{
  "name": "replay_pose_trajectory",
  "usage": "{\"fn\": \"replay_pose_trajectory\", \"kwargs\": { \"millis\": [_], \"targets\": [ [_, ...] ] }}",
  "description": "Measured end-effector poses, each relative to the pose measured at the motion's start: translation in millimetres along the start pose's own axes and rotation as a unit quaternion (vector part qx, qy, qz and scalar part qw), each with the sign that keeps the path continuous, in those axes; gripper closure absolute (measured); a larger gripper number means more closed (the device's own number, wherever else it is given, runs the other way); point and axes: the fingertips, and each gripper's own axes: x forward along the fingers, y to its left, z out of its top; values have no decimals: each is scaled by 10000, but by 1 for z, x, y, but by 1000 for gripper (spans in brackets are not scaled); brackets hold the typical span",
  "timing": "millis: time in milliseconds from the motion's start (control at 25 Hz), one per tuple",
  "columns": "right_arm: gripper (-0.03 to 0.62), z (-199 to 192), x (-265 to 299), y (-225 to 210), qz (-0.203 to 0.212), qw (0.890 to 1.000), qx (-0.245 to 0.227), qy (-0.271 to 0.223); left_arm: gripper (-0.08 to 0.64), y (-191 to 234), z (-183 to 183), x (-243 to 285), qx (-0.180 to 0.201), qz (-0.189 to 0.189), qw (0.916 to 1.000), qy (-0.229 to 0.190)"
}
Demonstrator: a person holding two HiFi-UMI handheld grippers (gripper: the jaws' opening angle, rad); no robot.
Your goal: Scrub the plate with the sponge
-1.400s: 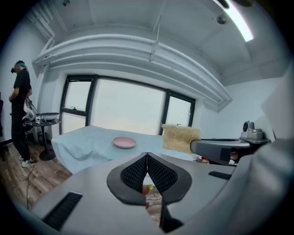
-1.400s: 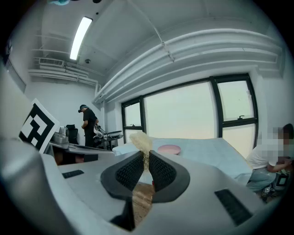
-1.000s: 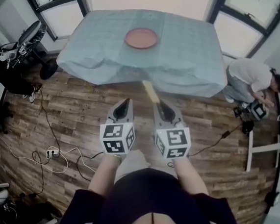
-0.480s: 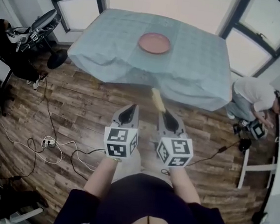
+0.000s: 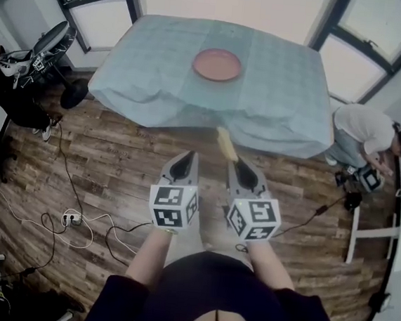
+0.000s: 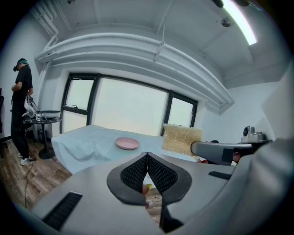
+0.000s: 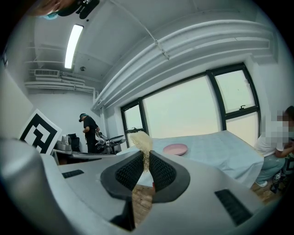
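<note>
A pink plate (image 5: pixel 217 65) lies on a table draped in a pale blue cloth (image 5: pixel 276 107), far ahead of both grippers; it also shows in the left gripper view as the plate (image 6: pixel 127 143) and in the right gripper view as the plate (image 7: pixel 175 149). My right gripper (image 5: pixel 234 162) is shut on a thin yellow sponge (image 5: pixel 227 144), which sticks out past its tips over the wooden floor. The sponge (image 7: pixel 142 144) rises between the right jaws, and the sponge (image 6: pixel 182 139) appears side-on from the left. My left gripper (image 5: pixel 184 159) is shut with nothing in it.
A person (image 5: pixel 369 130) crouches by the table's right end beside equipment. Another person (image 6: pixel 20 114) stands at a stand (image 5: pixel 53 47) to the left. Cables and a power strip (image 5: pixel 73 218) lie on the floor at left. Windows run behind the table.
The view has shifted slightly; the table and plate sit a little further left and the grippers keep the same pose. The sponge stays clamped in the right gripper.
</note>
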Motion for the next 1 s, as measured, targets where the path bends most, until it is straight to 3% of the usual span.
{"fn": "replay_pose_trajectory", "kwargs": {
  "millis": [1000],
  "targets": [
    [546,55,254,-20,-605,9980,144,62,551,156,88,195,121,-721,9968,332]
  ]
}}
